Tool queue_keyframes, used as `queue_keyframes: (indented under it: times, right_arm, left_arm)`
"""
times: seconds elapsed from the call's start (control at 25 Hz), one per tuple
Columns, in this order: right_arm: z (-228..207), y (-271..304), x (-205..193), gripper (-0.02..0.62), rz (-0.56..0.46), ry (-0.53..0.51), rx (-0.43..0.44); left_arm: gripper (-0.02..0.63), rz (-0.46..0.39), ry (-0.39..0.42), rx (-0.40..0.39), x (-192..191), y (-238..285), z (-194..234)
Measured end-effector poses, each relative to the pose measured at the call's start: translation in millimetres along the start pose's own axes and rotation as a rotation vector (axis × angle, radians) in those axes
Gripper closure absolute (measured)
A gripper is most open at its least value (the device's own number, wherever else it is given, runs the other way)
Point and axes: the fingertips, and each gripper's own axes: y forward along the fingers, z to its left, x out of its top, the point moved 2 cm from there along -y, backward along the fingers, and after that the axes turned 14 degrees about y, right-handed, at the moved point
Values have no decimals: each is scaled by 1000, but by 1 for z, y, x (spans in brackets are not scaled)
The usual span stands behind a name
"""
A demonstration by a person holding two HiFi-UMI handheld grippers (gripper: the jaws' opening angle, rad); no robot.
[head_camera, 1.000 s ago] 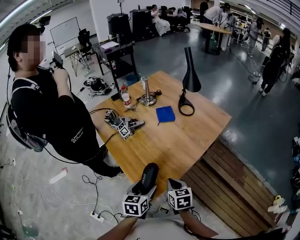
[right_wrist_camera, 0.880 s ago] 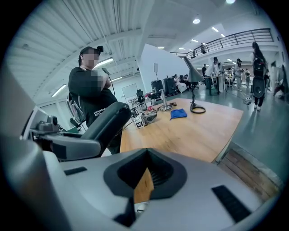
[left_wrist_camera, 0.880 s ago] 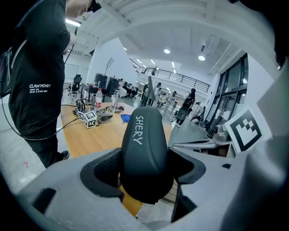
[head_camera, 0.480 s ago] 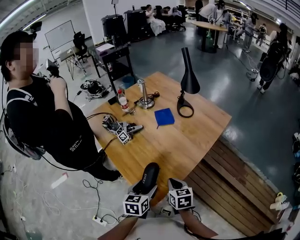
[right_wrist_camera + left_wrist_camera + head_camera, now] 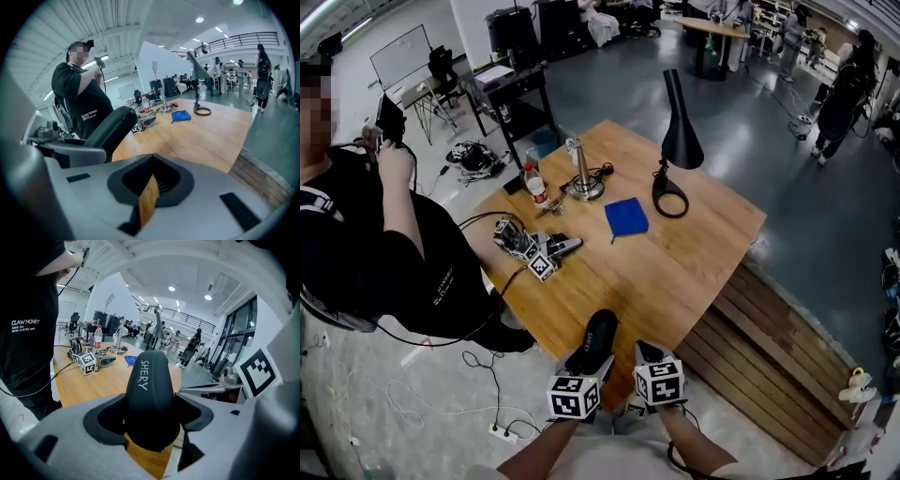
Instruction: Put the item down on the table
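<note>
A black slipper (image 5: 594, 343) marked SHERY sticks out forward over the near corner of the wooden table (image 5: 675, 272). My left gripper (image 5: 587, 372) is shut on its heel end. In the left gripper view the slipper (image 5: 150, 390) fills the space between the jaws of that gripper (image 5: 151, 423), pressed from both sides and held above the tabletop. My right gripper (image 5: 645, 354) hangs just right of it, shut with nothing in it. The right gripper view shows its jaws (image 5: 150, 187) closed to a thin slit, and the slipper (image 5: 110, 129) to the left.
On the table are a black desk lamp (image 5: 679, 141), a blue cloth (image 5: 625, 217), a spare gripper with marker cubes (image 5: 530, 251), a bottle (image 5: 536, 190) and a metal stand (image 5: 579, 173). A person in black (image 5: 384, 253) stands at the left edge. Wooden slats (image 5: 769, 347) lie right of the table.
The head view has shifted a little, so the table sits higher and further left. Both grippers stay at the near corner, the left one still holding the slipper.
</note>
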Motion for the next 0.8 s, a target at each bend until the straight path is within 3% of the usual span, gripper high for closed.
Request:
queue_keyframes:
  times: [0.4,0.64,0.8]
  right_arm:
    - [-21,71,-5,592,29,30,-51]
    - [-23,97,-21,592,59,36,-62]
    - [-24,103,-29,592,71,49,-59]
  left_arm:
    - [273,161,-26,27,-51,84,51]
    - [273,259,75,82,-76,125,75]
    - [273,281,81,83,-89,143,84]
